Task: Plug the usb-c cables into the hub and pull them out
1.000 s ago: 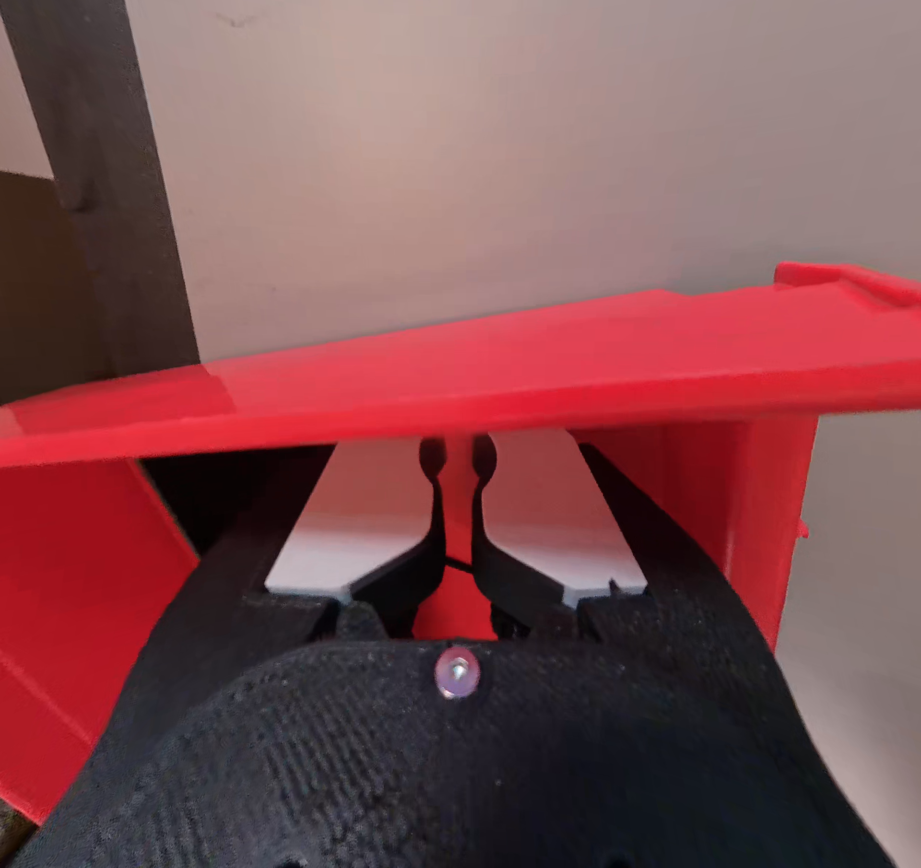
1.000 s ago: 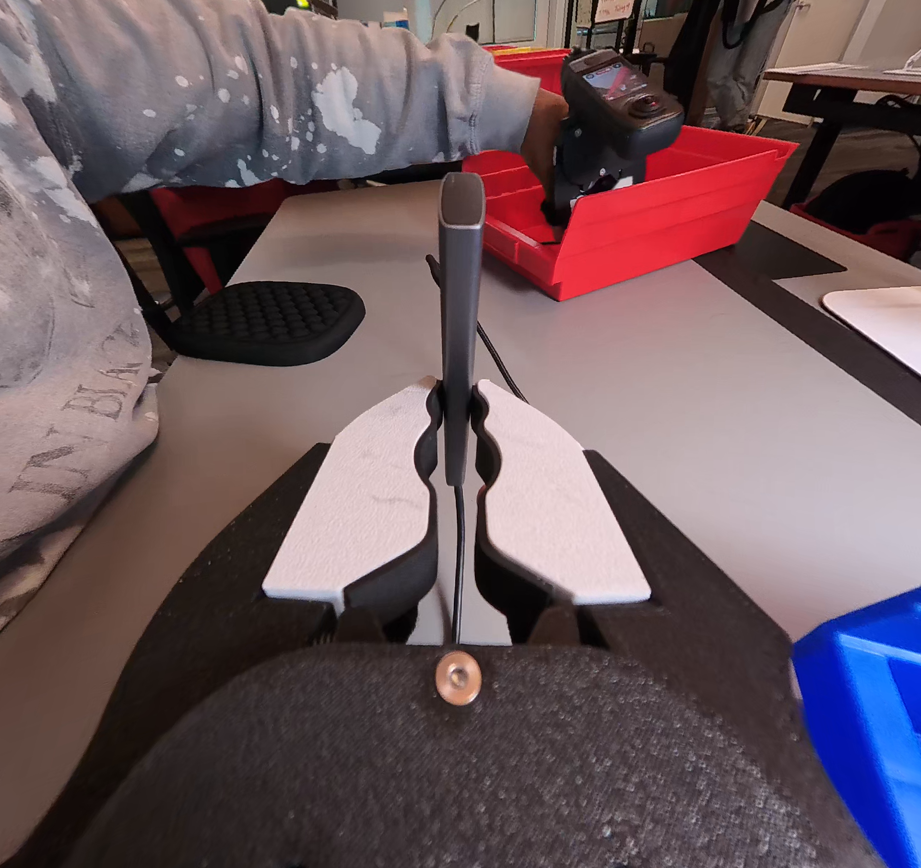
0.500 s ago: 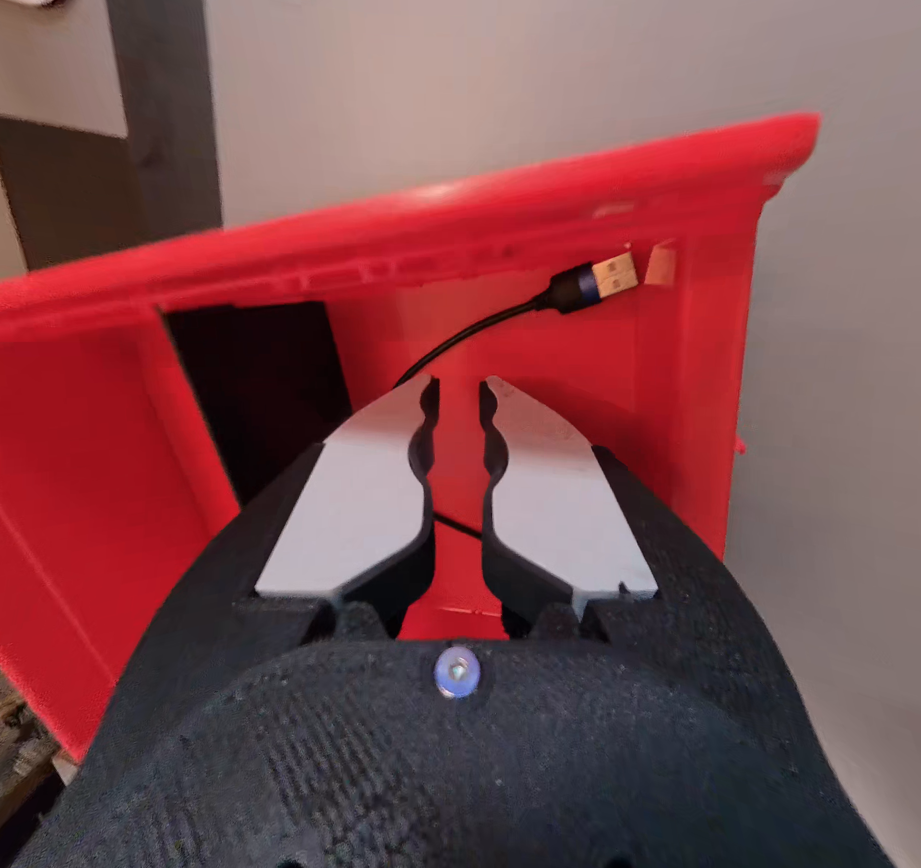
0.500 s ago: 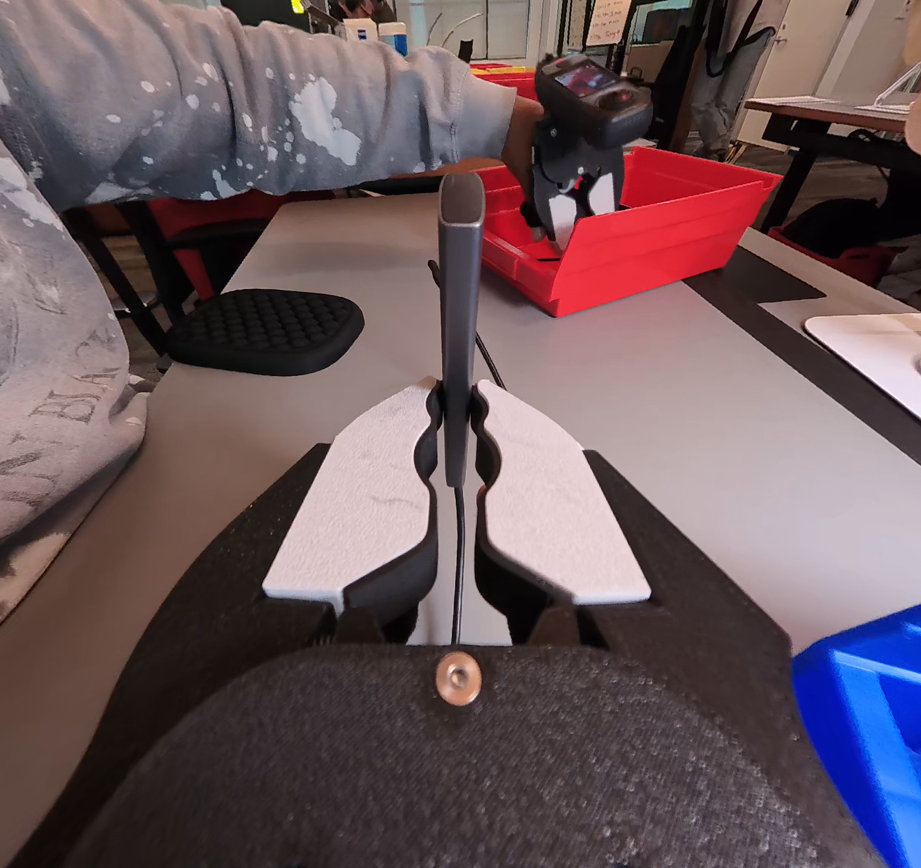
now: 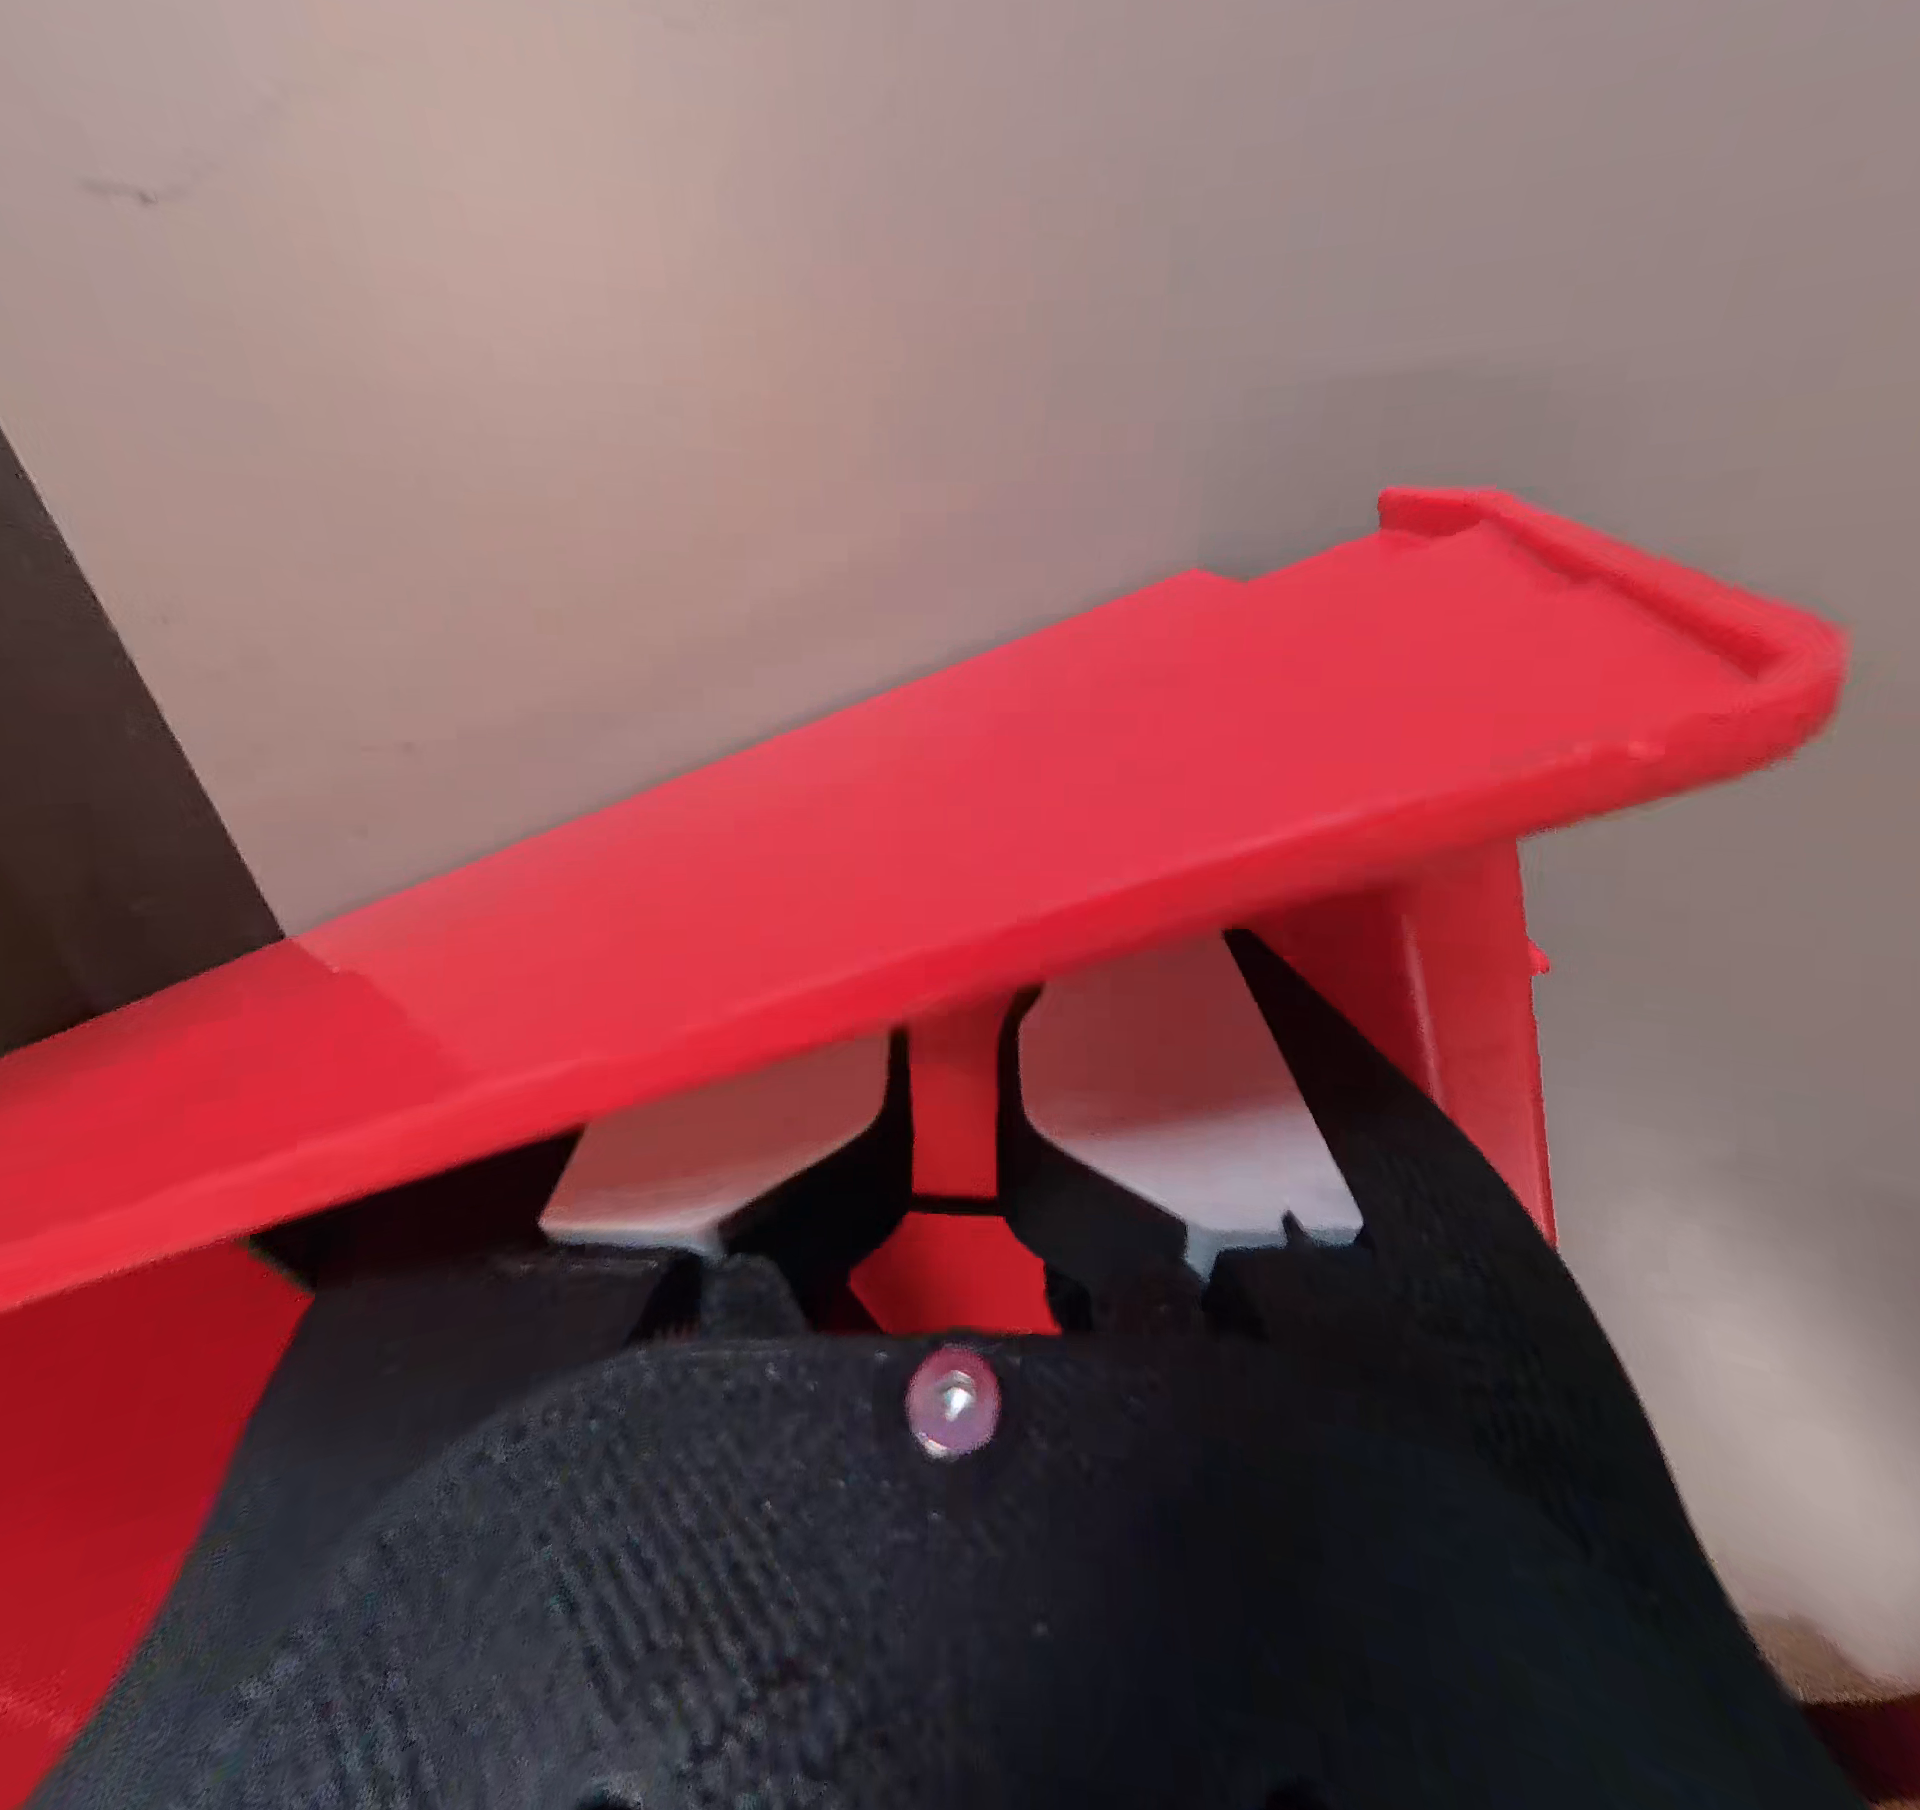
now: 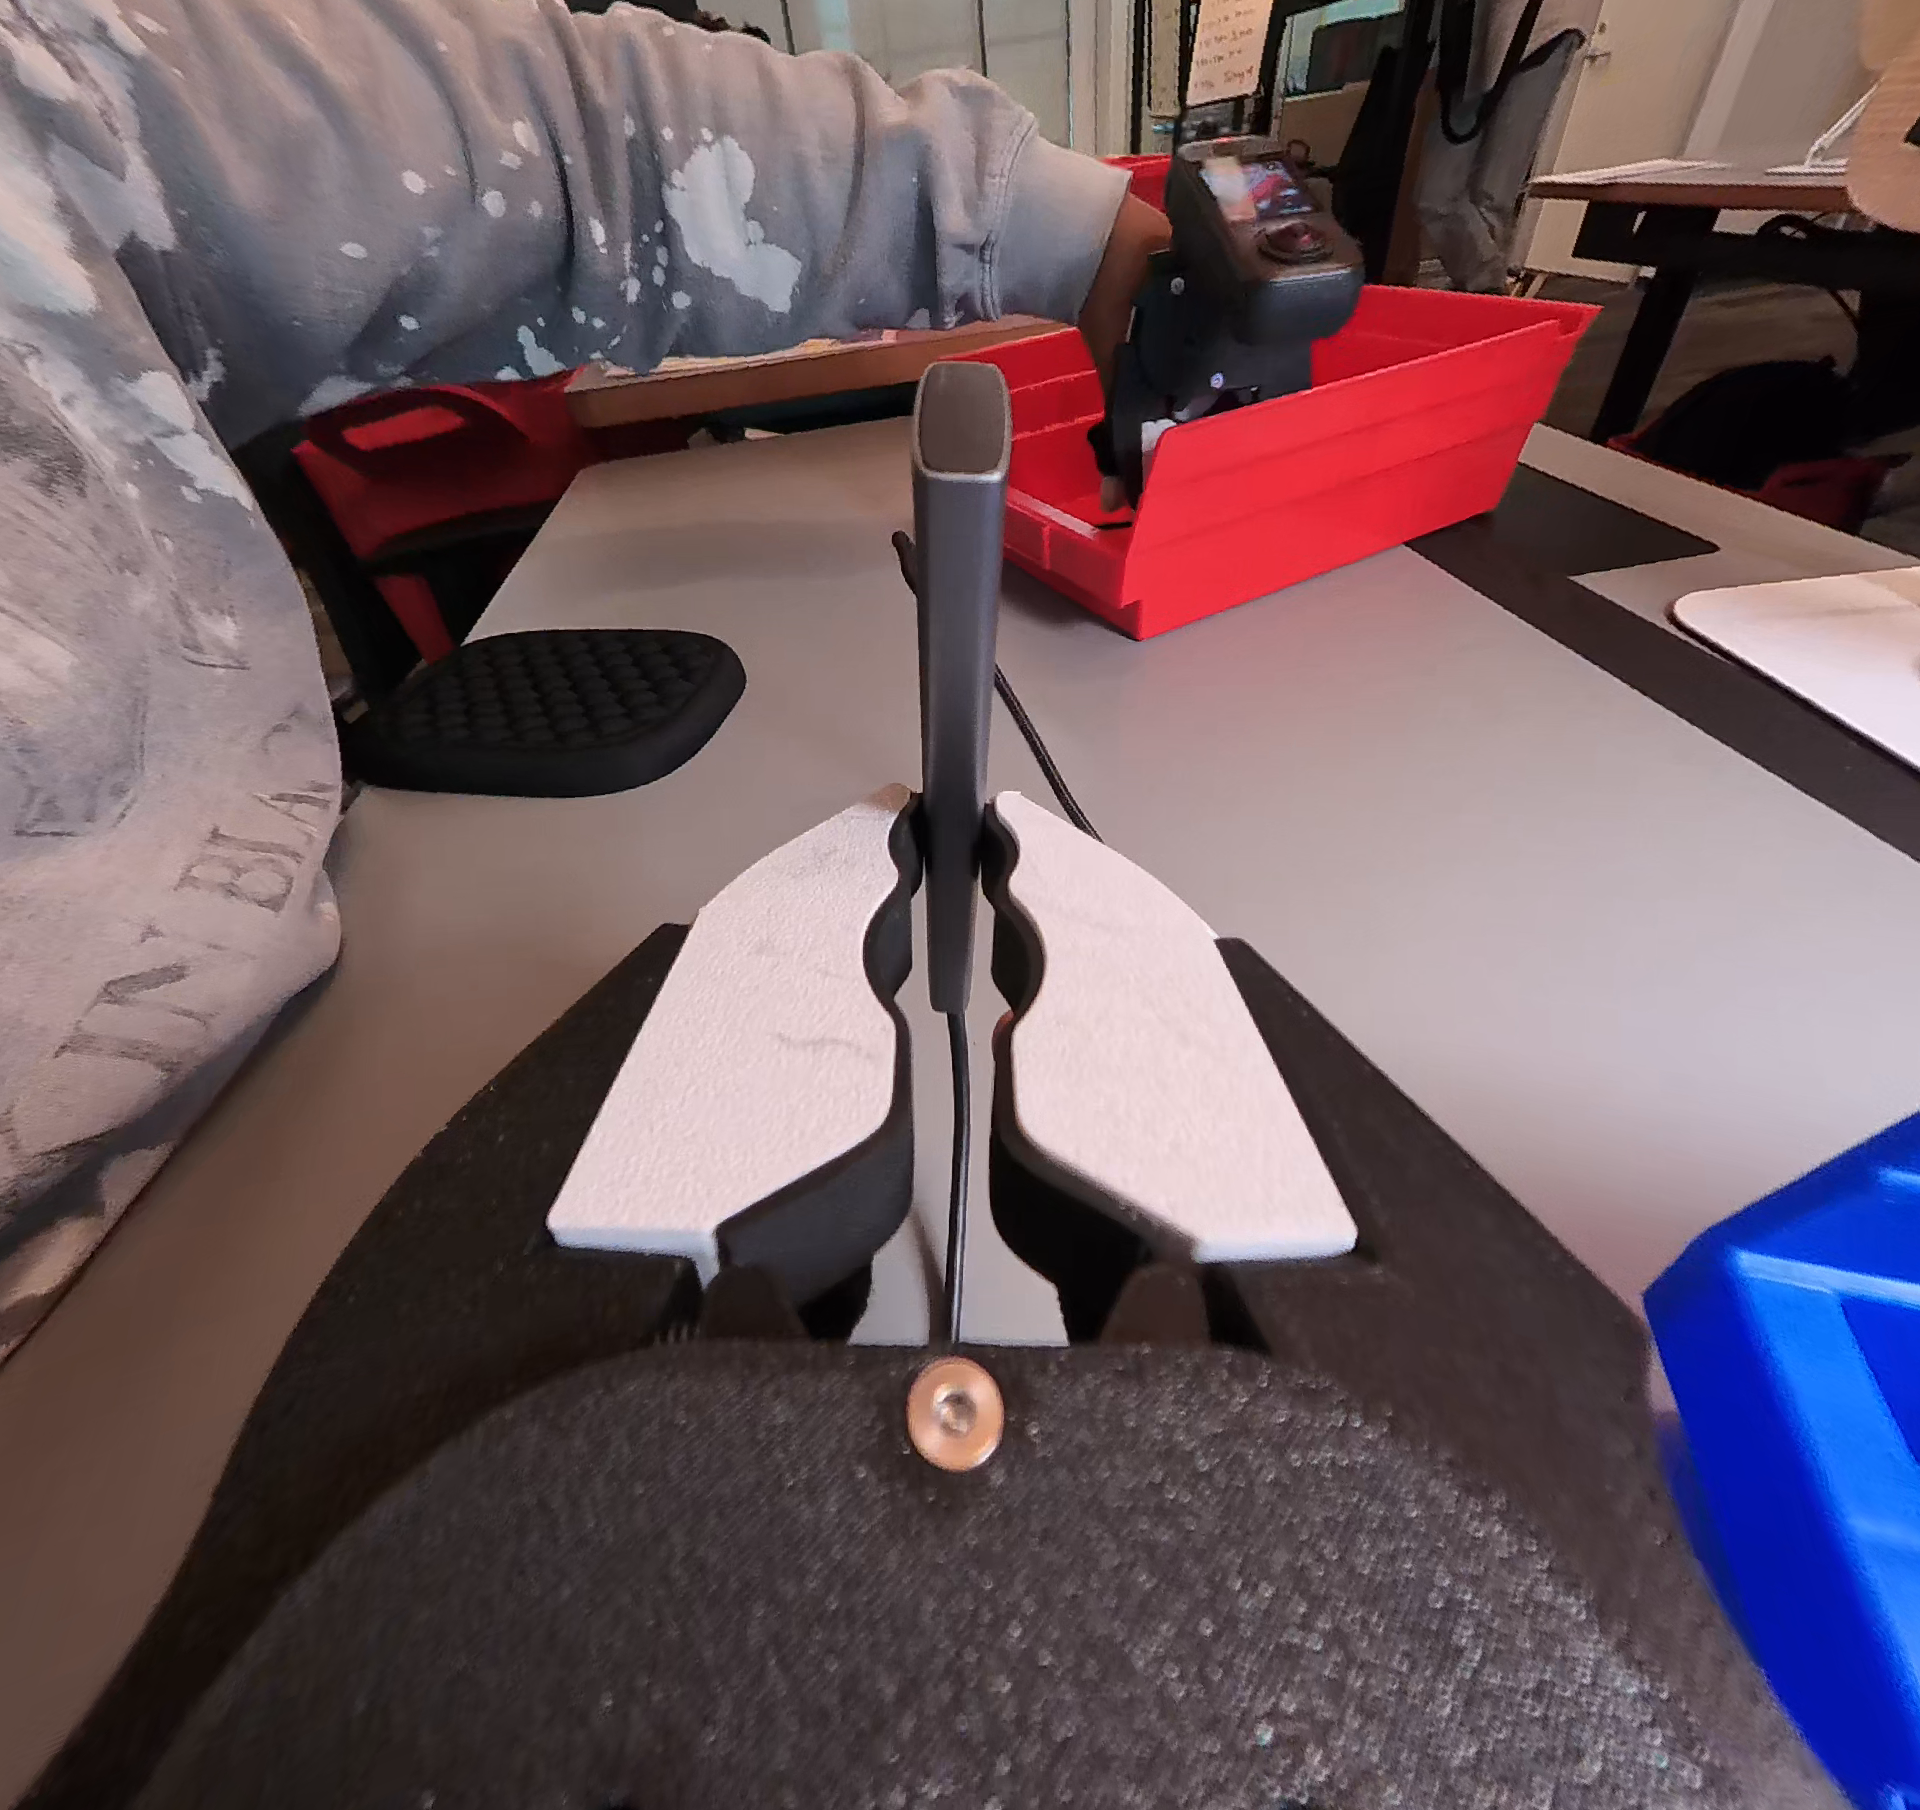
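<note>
**Left gripper dips back into the red bin**

Half a second ago the left gripper (image 6: 1127, 472) was lifted above the red bin (image 6: 1340, 503), and its camera could see a cable plug inside. Now it has gone down into the bin again. In the left wrist view the bin's wall (image 5: 935, 887) hides the fingertips, and the plug can't be seen any more. A thin black cable (image 5: 951, 1207) now crosses the gap between the fingers. The sleeve (image 6: 623, 202) has dropped lower too.
</note>
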`<action>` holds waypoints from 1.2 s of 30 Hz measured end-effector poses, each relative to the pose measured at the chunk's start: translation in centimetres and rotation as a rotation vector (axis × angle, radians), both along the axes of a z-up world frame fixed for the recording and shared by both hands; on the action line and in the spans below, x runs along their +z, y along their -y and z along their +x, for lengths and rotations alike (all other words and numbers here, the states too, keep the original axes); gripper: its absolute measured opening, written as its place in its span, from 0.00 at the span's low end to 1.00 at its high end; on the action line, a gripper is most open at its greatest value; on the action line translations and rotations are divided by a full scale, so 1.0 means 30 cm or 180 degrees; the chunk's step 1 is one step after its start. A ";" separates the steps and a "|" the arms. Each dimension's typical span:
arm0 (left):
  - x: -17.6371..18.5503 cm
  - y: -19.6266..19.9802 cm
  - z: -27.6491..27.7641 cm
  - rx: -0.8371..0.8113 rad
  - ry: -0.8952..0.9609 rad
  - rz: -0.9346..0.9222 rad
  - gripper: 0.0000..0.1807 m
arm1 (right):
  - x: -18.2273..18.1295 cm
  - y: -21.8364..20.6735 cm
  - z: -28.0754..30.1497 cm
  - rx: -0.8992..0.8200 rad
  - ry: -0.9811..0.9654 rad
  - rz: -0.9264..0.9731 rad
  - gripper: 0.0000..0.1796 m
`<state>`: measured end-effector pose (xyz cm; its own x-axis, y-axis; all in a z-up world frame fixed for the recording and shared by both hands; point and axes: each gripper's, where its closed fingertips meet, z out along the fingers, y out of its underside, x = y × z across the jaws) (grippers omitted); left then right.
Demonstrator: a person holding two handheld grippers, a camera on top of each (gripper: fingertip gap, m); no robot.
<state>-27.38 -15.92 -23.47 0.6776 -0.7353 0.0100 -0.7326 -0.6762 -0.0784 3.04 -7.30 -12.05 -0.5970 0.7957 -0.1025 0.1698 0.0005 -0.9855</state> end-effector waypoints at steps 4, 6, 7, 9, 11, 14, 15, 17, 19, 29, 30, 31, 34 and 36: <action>0.001 0.005 0.001 0.0181 0.0068 0.0185 0.04 | 0.002 -0.003 0.002 -0.0001 -0.0003 -0.0009 0.05; 0.003 0.014 -0.015 0.0259 -0.0056 0.0284 0.03 | 0.004 -0.002 0.004 -0.0005 -0.0012 0.0006 0.05; 0.008 0.023 -0.032 0.0313 -0.0152 0.0318 0.03 | 0.006 0.000 0.005 -0.0004 -0.0018 0.0016 0.05; 0.041 0.035 -0.052 0.0507 -0.0164 0.0427 0.02 | 0.010 0.005 0.006 0.0003 -0.0031 0.0031 0.05; 0.107 0.033 -0.059 0.0682 -0.0123 0.0637 0.02 | 0.016 0.012 0.008 0.0017 -0.0047 0.0049 0.05; 0.228 0.034 -0.080 0.0863 -0.0211 0.0941 0.00 | 0.029 0.020 0.012 0.0026 -0.0090 0.0073 0.05; 0.266 0.035 -0.085 0.0924 -0.0221 0.1032 0.00 | 0.034 0.021 0.013 0.0026 -0.0105 0.0077 0.05; 0.325 0.043 -0.091 0.0997 -0.0268 0.1175 0.00 | 0.044 0.025 0.017 0.0020 -0.0139 0.0096 0.05; 0.342 0.055 -0.087 0.0996 -0.0315 0.1225 0.00 | 0.052 0.028 0.020 0.0016 -0.0167 0.0122 0.05; 0.146 0.077 -0.052 0.0540 -0.0536 0.0749 0.09 | 0.059 0.030 0.028 -0.0015 -0.0199 0.0155 0.05; 0.122 0.075 -0.049 0.0450 -0.0555 0.0660 0.10 | 0.057 0.029 0.028 -0.0019 -0.0194 0.0148 0.05; 0.099 0.072 -0.049 0.0363 -0.0581 0.0576 0.11 | 0.055 0.027 0.027 -0.0023 -0.0187 0.0142 0.05; 0.043 0.054 -0.052 0.0169 -0.0599 0.0347 0.13 | 0.043 0.021 0.023 -0.0035 -0.0153 0.0125 0.05; 0.016 0.043 -0.056 0.0048 -0.0605 0.0206 0.14 | 0.034 0.016 0.020 -0.0046 -0.0125 0.0112 0.05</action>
